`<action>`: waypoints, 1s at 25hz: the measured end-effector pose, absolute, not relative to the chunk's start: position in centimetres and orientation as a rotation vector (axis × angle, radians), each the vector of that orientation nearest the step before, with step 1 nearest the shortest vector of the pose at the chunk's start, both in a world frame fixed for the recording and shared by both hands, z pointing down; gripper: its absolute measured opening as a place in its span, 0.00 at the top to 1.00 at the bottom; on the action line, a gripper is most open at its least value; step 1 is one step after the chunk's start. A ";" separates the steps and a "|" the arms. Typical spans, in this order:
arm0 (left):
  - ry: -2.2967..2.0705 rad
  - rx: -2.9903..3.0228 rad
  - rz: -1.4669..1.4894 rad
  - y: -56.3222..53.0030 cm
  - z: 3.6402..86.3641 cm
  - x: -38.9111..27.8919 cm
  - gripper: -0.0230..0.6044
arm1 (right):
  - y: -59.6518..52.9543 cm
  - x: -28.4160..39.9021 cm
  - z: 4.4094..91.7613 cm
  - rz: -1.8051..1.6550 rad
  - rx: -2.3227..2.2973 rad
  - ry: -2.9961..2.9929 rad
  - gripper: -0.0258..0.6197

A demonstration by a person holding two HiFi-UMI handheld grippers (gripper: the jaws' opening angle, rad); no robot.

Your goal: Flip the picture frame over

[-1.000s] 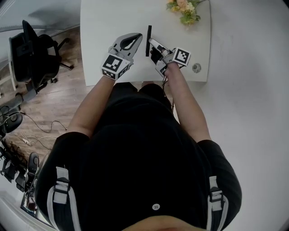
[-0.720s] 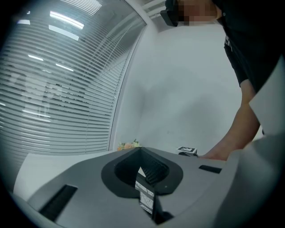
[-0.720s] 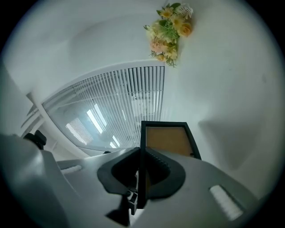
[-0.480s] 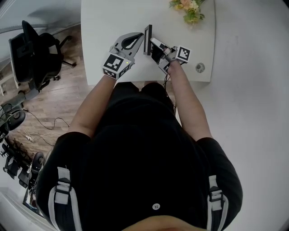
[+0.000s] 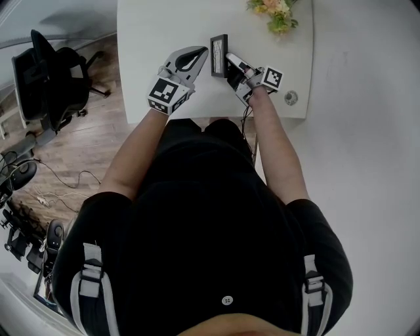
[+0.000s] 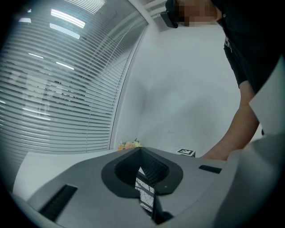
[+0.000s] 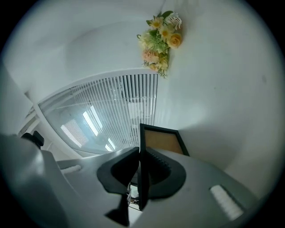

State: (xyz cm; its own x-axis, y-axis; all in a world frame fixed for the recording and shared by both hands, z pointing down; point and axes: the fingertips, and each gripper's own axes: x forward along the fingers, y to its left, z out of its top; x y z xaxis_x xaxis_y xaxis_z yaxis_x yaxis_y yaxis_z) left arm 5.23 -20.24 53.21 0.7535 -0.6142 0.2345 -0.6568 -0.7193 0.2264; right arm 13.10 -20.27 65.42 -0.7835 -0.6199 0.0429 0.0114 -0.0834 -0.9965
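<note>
While the picture frame (image 5: 218, 56) is tipped at a slant over the white worktop (image 5: 157, 26), the right claw (image 5: 230, 61) is clamped on its edge, on the brown-backing side. The left claw (image 5: 204, 52) has its jaws together, tip just beside the frame's other edge. Flowers (image 5: 277, 14) sit at the worktop's far edge.
</note>
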 end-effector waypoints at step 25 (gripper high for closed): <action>-0.982 2.684 0.189 -20.0 51.3 4.2 0.96 | -19.8 16.3 66.1 -1.852 -1.035 2.084 0.70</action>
